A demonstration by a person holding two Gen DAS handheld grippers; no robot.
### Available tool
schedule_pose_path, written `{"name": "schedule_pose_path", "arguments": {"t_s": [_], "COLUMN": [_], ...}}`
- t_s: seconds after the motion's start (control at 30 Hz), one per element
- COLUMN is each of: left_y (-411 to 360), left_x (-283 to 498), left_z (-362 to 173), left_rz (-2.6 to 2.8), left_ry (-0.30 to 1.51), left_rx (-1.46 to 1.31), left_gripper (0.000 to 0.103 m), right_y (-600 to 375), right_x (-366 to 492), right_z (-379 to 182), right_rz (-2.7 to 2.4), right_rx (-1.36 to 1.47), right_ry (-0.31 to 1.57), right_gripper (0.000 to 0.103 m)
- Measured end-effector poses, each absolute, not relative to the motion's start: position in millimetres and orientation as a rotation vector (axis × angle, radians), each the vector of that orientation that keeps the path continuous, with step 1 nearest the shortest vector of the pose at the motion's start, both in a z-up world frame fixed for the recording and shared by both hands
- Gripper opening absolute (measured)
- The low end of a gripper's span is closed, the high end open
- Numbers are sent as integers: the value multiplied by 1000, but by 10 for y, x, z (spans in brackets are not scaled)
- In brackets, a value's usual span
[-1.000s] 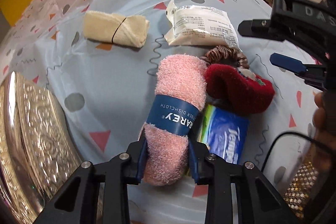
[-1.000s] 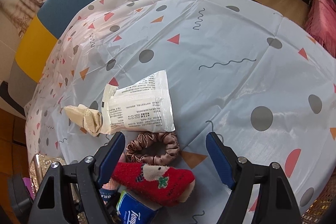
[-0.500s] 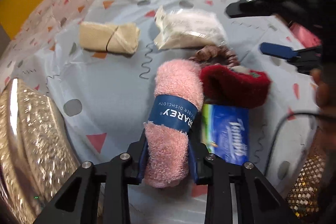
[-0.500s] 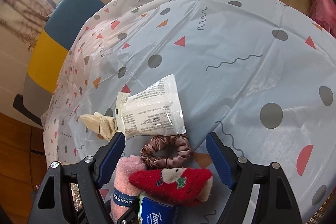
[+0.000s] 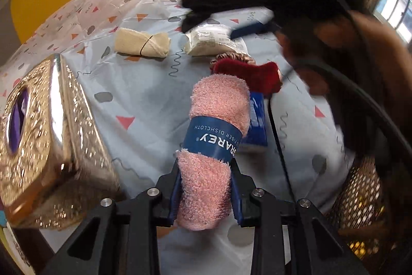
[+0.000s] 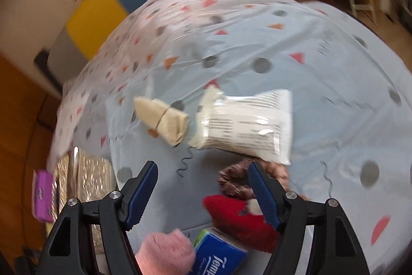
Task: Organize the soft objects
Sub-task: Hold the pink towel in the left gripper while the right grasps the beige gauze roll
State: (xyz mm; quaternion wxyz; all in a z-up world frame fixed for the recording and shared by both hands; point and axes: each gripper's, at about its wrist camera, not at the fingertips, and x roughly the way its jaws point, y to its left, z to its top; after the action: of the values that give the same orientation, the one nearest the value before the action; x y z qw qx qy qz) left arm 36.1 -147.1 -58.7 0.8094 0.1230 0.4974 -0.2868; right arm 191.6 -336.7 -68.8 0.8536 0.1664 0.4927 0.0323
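Note:
My left gripper (image 5: 206, 193) is shut on a rolled pink dishcloth (image 5: 215, 143) with a blue paper band, lifted off the patterned tablecloth (image 5: 144, 94). In the right wrist view the pink dishcloth (image 6: 166, 253) shows at the bottom edge. My right gripper (image 6: 202, 193) hangs above the cloth with its jaws closing and nothing between them; in the left wrist view the right gripper (image 5: 247, 27) is a dark blur at the top. Behind lie a red sock (image 6: 238, 219), a brown scrunchie (image 6: 233, 181), a white packet (image 6: 247, 126), a tied beige cloth roll (image 6: 162, 120) and a blue tissue pack (image 6: 219, 255).
A gold embossed box (image 5: 43, 135) with a purple pack (image 6: 43, 193) in it stands at the left. A gold mesh basket (image 5: 360, 200) sits at the lower right, with a black cable (image 5: 278, 146) running past it. A hand (image 5: 365, 63) holds the right gripper.
My left gripper lifted the pink dishcloth off the table and carried it back toward the gold box. The right gripper swung left over the pile, rolled, and its jaws narrowed.

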Motion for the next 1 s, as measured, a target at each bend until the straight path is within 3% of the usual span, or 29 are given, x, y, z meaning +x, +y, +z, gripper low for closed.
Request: {"name": "schedule_pose_path", "arguments": {"t_s": [0.4, 0.43, 0.5, 0.87, 1.0], "left_y": [-1376, -1356, -1314, -1251, -1171], "left_x": [402, 405, 402, 325, 322], "left_z": [-799, -812, -835, -759, -681], "left_rz": [-656, -656, -652, -659, -635], "left_ry": [1062, 1064, 1070, 1033, 1017], "left_rx": [254, 254, 245, 197, 172], "left_gripper": [32, 32, 33, 33, 33], "right_y": [-2411, -2392, -2396, -2634, -2842], "right_x": [2868, 2921, 2966, 2206, 1910], "right_z": [-1036, -1114, -1223, -1191, -1260], "right_rz": [190, 186, 178, 264, 178], "right_rx": [-222, -234, -241, -111, -94], "right_ry": [1133, 1156, 1189, 1306, 1207], "right_gripper": [73, 71, 49, 48, 50]}}
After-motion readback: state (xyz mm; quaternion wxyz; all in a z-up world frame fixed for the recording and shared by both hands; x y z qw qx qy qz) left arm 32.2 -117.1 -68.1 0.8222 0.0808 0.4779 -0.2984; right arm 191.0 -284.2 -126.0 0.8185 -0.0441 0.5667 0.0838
